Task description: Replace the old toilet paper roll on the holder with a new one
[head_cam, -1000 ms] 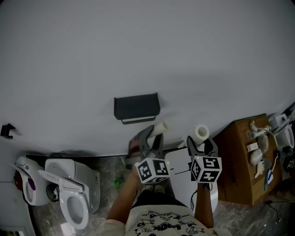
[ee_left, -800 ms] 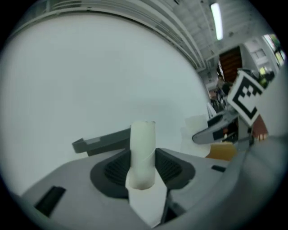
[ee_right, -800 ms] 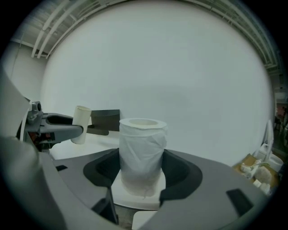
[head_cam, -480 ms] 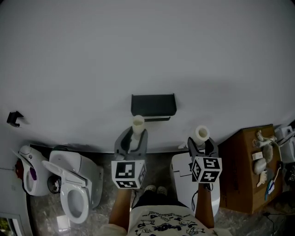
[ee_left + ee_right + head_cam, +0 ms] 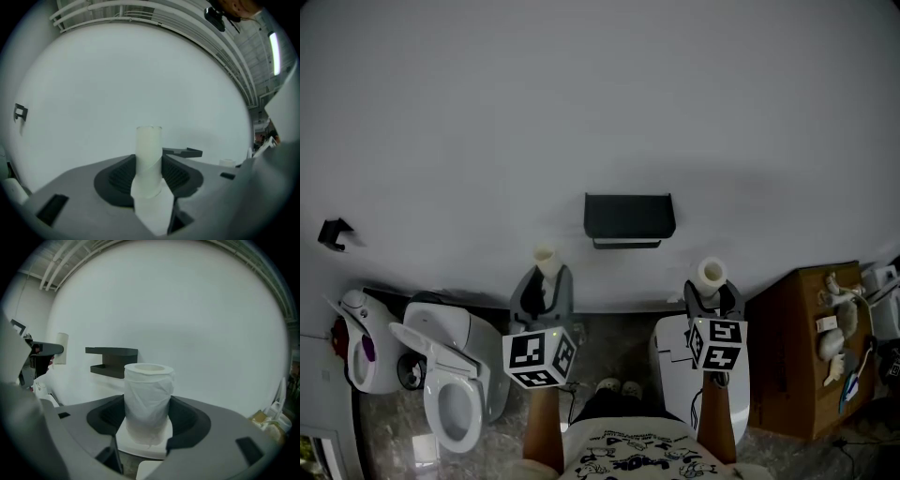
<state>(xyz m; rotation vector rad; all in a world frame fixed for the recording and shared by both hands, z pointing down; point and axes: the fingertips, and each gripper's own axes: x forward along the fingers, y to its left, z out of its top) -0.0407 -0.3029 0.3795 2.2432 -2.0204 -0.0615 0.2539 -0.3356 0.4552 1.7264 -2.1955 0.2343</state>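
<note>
- Down on the left, the left gripper pinches the old tube, standing straight up.
- Bare wall lies all round the holder in the middle.
- The right gripper pinches the new roll, hole up.

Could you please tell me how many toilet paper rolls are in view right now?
2: a thin bare tube held in the left claw, and a fuller roll held in the right claw.
</note>
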